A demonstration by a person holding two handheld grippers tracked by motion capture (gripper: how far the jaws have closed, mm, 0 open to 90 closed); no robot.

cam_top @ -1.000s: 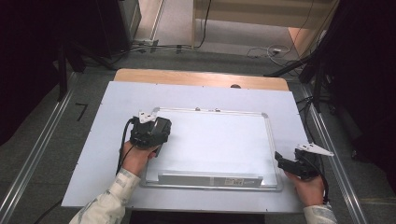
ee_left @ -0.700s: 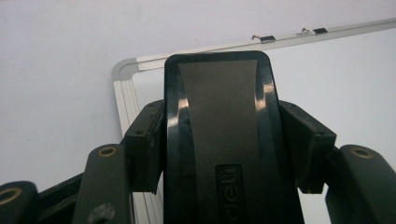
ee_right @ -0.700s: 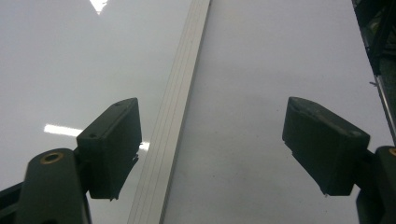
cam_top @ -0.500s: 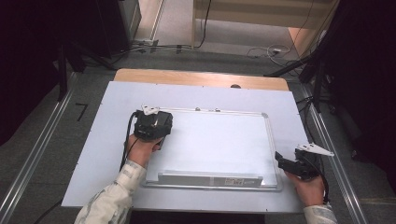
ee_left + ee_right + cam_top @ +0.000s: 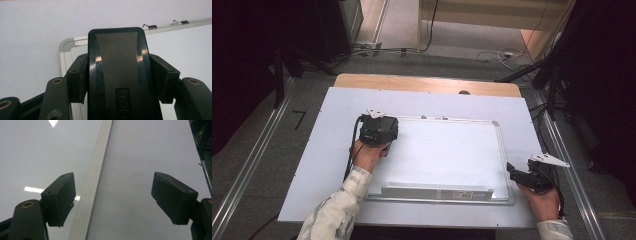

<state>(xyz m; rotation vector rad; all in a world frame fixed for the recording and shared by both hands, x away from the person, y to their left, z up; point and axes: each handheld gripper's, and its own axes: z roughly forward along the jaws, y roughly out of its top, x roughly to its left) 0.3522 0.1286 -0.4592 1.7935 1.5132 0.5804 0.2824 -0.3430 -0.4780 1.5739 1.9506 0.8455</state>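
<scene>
A white whiteboard [image 5: 447, 155] with a silver frame lies flat on the table. My left gripper [image 5: 378, 131] hovers over its far left corner and is shut on a black eraser [image 5: 120, 72] with a grey face, which stands between the pads [image 5: 78, 77]. The board's rounded corner [image 5: 65, 46] shows just beyond the eraser in the left gripper view. My right gripper [image 5: 513, 171] rests at the board's right edge near the front, open. In the right gripper view its jaws [image 5: 117, 197] stand wide apart over the board's frame strip [image 5: 96, 185], with nothing between them.
The board rests on a pale sheet [image 5: 312, 165] over a wooden tabletop [image 5: 427, 84]. A silver marker tray [image 5: 437, 191] runs along the board's near edge. Two small hanger clips [image 5: 150, 25] sit on the far frame. Metal rails [image 5: 257, 165] flank the table.
My left gripper has carried the eraser away from the person, toward the board's far left corner. The right gripper has stayed in place, open.
</scene>
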